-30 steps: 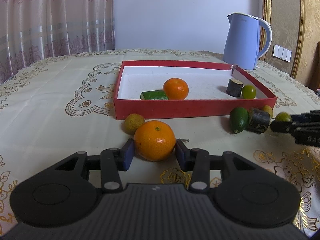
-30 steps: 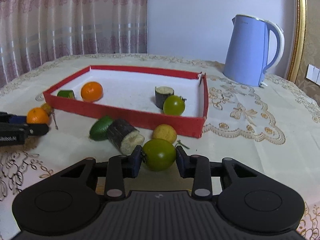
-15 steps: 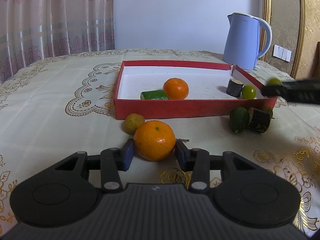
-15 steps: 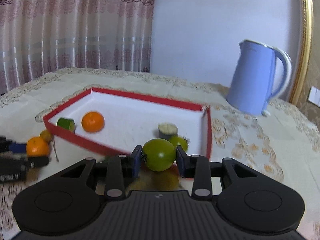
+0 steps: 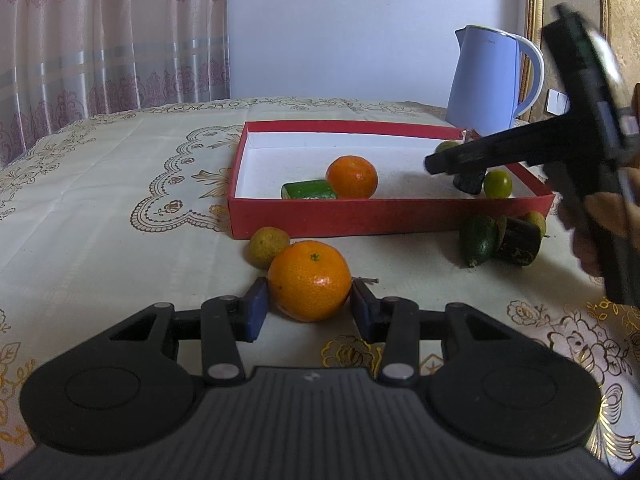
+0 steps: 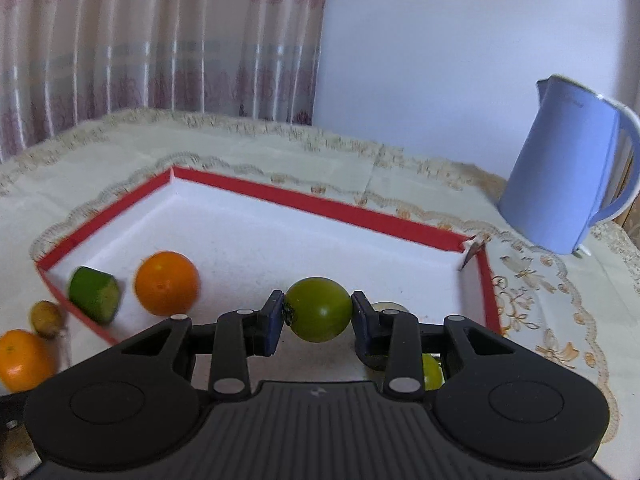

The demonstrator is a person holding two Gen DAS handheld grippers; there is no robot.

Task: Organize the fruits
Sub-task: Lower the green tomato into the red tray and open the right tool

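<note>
My left gripper [image 5: 309, 298] rests low on the tablecloth, shut on a large orange [image 5: 309, 280] that sits on the table in front of the red tray [image 5: 360, 216]. My right gripper [image 6: 318, 314] is shut on a round green fruit [image 6: 318, 308] and holds it in the air above the tray's white floor [image 6: 280, 248]. In the left wrist view the right gripper [image 5: 440, 162] reaches in from the right over the tray. Inside the tray lie a second orange [image 5: 352, 176], a green cut piece [image 5: 308, 190], a dark cut piece [image 5: 468, 182] and a small green fruit [image 5: 497, 184].
Outside the tray's front wall lie a small yellowish fruit [image 5: 269, 246], a dark green fruit [image 5: 478, 238], a dark cut piece [image 5: 518, 240] and another yellowish fruit [image 5: 536, 220]. A blue kettle [image 5: 488, 80] stands behind the tray's right corner. A hand [image 5: 600, 216] holds the right gripper.
My right gripper lifted the green fruit off the table and carried it forward over the tray. The left gripper and its orange stayed where they were.
</note>
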